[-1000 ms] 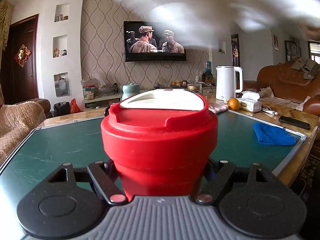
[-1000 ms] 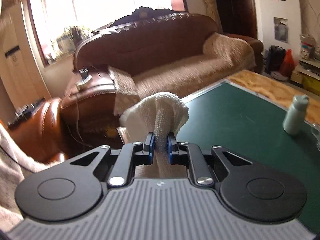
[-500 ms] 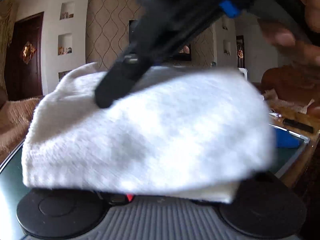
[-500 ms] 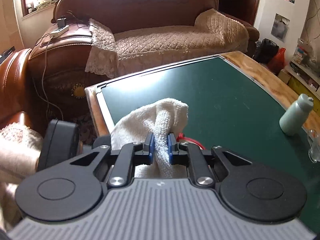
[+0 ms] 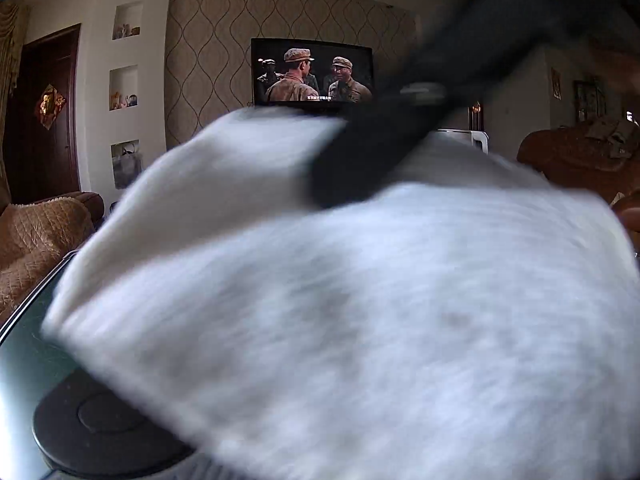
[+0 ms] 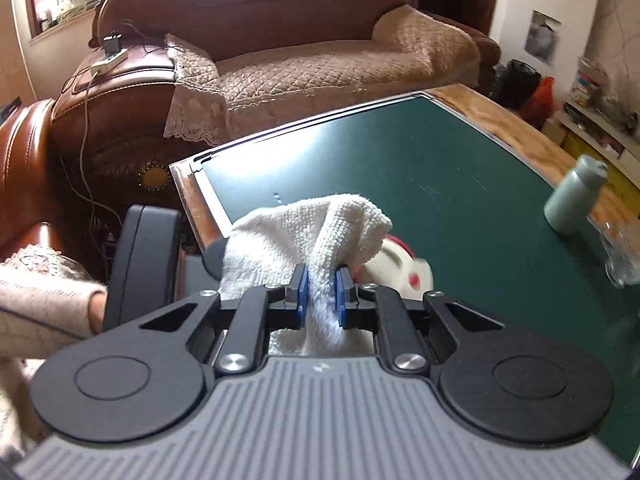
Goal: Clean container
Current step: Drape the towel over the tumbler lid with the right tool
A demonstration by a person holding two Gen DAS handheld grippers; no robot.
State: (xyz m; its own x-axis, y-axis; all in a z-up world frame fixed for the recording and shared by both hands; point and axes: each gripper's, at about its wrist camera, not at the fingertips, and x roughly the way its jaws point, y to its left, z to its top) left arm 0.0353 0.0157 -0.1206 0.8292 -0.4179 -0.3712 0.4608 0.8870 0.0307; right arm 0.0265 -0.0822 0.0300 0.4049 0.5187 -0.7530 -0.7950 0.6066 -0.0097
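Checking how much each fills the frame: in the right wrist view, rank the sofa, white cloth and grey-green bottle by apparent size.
1. sofa
2. white cloth, enlarged by nearness
3. grey-green bottle

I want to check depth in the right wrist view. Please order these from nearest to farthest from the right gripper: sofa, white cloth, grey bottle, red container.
1. White cloth: pinched between the pads of the right gripper.
2. Red container: just beyond the cloth, slightly right, partly hidden.
3. Grey bottle: far right on the table.
4. Sofa: behind the table, top of view.
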